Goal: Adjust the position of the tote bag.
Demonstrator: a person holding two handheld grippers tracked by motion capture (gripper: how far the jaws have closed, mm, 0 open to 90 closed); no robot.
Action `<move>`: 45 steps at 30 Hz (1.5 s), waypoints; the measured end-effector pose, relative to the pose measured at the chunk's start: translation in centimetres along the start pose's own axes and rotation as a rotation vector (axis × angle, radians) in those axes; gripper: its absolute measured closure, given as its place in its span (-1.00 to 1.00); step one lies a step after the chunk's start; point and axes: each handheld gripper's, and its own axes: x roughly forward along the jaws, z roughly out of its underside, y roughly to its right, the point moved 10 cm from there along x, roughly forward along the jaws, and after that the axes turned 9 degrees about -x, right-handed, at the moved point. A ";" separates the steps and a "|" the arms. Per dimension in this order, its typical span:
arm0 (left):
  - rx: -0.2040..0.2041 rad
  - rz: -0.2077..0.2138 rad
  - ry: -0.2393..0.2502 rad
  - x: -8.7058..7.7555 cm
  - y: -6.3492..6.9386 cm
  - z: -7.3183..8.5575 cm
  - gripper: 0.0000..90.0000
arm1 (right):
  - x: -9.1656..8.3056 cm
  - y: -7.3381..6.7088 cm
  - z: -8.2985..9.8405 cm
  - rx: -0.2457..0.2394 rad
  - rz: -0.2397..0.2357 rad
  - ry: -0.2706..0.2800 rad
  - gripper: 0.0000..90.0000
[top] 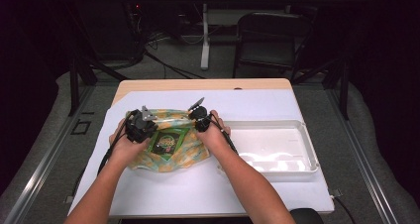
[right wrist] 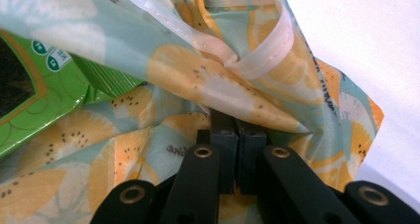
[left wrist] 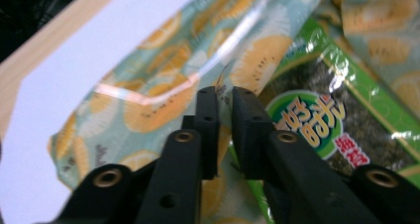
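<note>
A plastic bag (top: pixel 174 160) printed with orange and teal citrus slices lies on the white sheet, its mouth towards the far side. A green seaweed snack packet (top: pixel 167 140) sits inside it. My left gripper (top: pixel 144 116) is at the bag's left upper edge. In the left gripper view its jaws (left wrist: pixel 225 92) stand a narrow gap apart, with a thin lip of the bag (left wrist: pixel 163 100) rising between them and the packet (left wrist: pixel 317 125) just to the right. My right gripper (top: pixel 198 111) is shut on the bag's right upper edge; its jaws (right wrist: pixel 236 121) pinch gathered film (right wrist: pixel 208 80).
A white plastic tray (top: pixel 303 135) lies right of the bag, near my right forearm. The white sheet (top: pixel 257 102) covers most of the wooden table (top: pixel 198 84). A dark chair (top: pixel 270 35) and cables stand beyond the far edge.
</note>
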 end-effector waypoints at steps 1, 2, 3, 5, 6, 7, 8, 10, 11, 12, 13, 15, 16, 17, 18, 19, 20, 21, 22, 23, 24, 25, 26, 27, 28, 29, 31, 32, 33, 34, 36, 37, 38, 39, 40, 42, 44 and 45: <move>0.001 0.003 -0.016 0.3 0.1 0.2 0.90 | 0.0 0.0 0.0 0.000 0.000 0.003 0.97; 0.009 -0.002 -0.030 0.6 0.2 0.4 0.93 | 0.0 0.0 0.0 0.001 -0.002 0.004 0.97; 0.014 -0.005 -0.048 0.9 0.2 0.6 0.96 | 0.0 0.0 0.0 0.000 -0.002 0.003 0.97; 0.022 -0.018 -0.064 1.5 0.1 0.9 0.99 | 0.0 0.0 0.0 -0.001 0.001 0.002 0.97; 0.022 -0.016 -0.077 1.9 0.1 1.1 1.00 | 0.0 0.0 0.0 -0.002 0.001 0.001 0.97; 0.026 -0.019 -0.083 2.1 0.0 1.2 1.00 | 0.0 0.0 0.0 -0.004 0.002 0.004 0.97; 0.031 -0.028 -0.089 2.4 0.0 1.3 1.00 | 0.0 0.0 0.0 -0.003 0.002 0.005 0.97; 0.028 -0.034 -0.099 3.0 -0.2 1.5 1.00 | 0.0 0.0 0.0 -0.003 0.001 0.003 0.97; 0.031 -0.038 -0.106 3.3 -0.3 1.6 1.00 | 0.0 0.0 0.0 -0.003 0.000 0.004 0.97; 0.027 -0.046 -0.105 3.5 -0.5 1.5 1.00 | 0.0 0.0 0.0 -0.001 -0.001 0.000 0.97; 0.023 -0.048 -0.104 3.7 -0.7 1.5 1.00 | 0.0 -0.1 -0.1 0.003 -0.001 0.011 0.97; 0.012 -0.060 -0.096 4.1 -1.1 1.4 1.00 | 0.1 -0.1 -0.1 0.010 0.003 0.023 0.97; 0.005 -0.071 -0.090 4.3 -1.4 1.3 1.00 | 0.1 -0.1 -0.1 0.010 0.005 0.025 0.97; -0.002 -0.074 -0.085 4.5 -1.6 1.2 1.00 | 0.0 -0.1 0.0 0.001 0.002 0.012 0.97; -0.005 -0.077 -0.083 4.7 -1.8 1.2 1.00 | 0.0 -0.1 -0.1 0.000 0.002 0.019 0.96; -0.013 -0.076 -0.077 4.9 -1.9 1.2 1.00 | 0.0 0.0 0.0 -0.006 0.002 0.013 0.96; -0.021 -0.079 -0.072 5.1 -2.1 1.1 1.00 | 0.0 0.0 0.0 -0.007 0.002 0.011 0.96; -0.027 -0.083 -0.070 5.3 -2.3 1.1 1.00 | -0.1 0.1 0.0 -0.012 0.004 0.009 0.96; -0.038 -0.079 -0.065 5.5 -2.4 1.1 1.00 | -0.1 0.1 0.0 -0.013 0.005 0.012 0.95; -0.044 -0.080 -0.062 5.7 -2.5 1.0 1.00 | 0.0 0.0 0.0 -0.006 0.006 0.025 0.95; -0.042 -0.085 -0.060 5.8 -2.6 1.0 1.00 | 0.0 0.0 0.0 -0.008 0.008 0.028 0.94; -0.044 -0.091 -0.056 6.0 -2.7 1.0 1.00 | 0.0 0.0 0.0 -0.011 0.007 0.029 0.93; -0.042 -0.092 -0.060 6.2 -2.8 1.0 1.00 | 0.0 -0.1 -0.1 -0.006 0.007 0.038 0.92; -0.045 -0.091 -0.062 6.3 -2.9 1.1 1.00 | 0.0 -0.2 -0.1 -0.006 0.004 0.041 0.91; -0.053 -0.092 -0.063 6.5 -3.0 1.1 1.00 | 0.0 -0.2 -0.1 -0.012 0.002 0.042 0.90; -0.063 -0.093 -0.063 6.7 -3.2 1.2 0.99 | -0.1 -0.3 0.0 -0.022 0.001 0.034 0.89; -0.070 -0.091 -0.064 6.9 -3.4 1.2 0.99 | -0.1 -0.4 -0.1 -0.029 -0.001 0.040 0.88; -0.074 -0.089 -0.067 7.0 -3.4 1.3 0.99 | -0.1 -0.5 -0.1 -0.025 -0.006 0.047 0.87; -0.087 -0.081 -0.066 7.1 -3.4 1.4 0.99 | -0.2 -0.5 0.0 -0.033 -0.013 0.037 0.85; -0.092 -0.083 -0.066 7.2 -3.5 1.4 0.99 | -0.2 -0.7 -0.1 -0.021 -0.017 0.051 0.83; -0.092 -0.081 -0.073 7.4 -3.5 1.6 0.99 | -0.5 -0.9 -0.1 -0.033 -0.029 0.044 0.79; -0.096 -0.080 -0.072 7.4 -3.5 1.6 0.99 | -0.8 -1.1 -0.2 -0.032 -0.035 0.059 0.76; -0.101 -0.077 -0.070 7.4 -3.5 1.5 1.00 | -0.9 -1.2 -0.3 -0.024 -0.037 0.076 0.75; -0.107 -0.073 -0.069 7.4 -3.6 1.6 0.99 | -1.2 -1.4 -0.4 -0.021 -0.048 0.089 0.74; -0.109 -0.074 -0.067 7.4 -3.6 1.5 1.00 | -1.7 -1.5 -0.6 -0.017 -0.059 0.107 0.73; -0.119 -0.069 -0.066 7.4 -3.6 1.6 0.99 | -2.4 -1.6 -0.8 -0.012 -0.068 0.128 0.72; -0.116 -0.069 -0.067 7.4 -3.6 1.6 0.99 | -3.3 -1.8 -1.0 -0.007 -0.088 0.159 0.70; -0.119 -0.066 -0.065 7.4 -3.6 1.6 0.99 | -3.8 -1.8 -1.0 -0.011 -0.095 0.164 0.69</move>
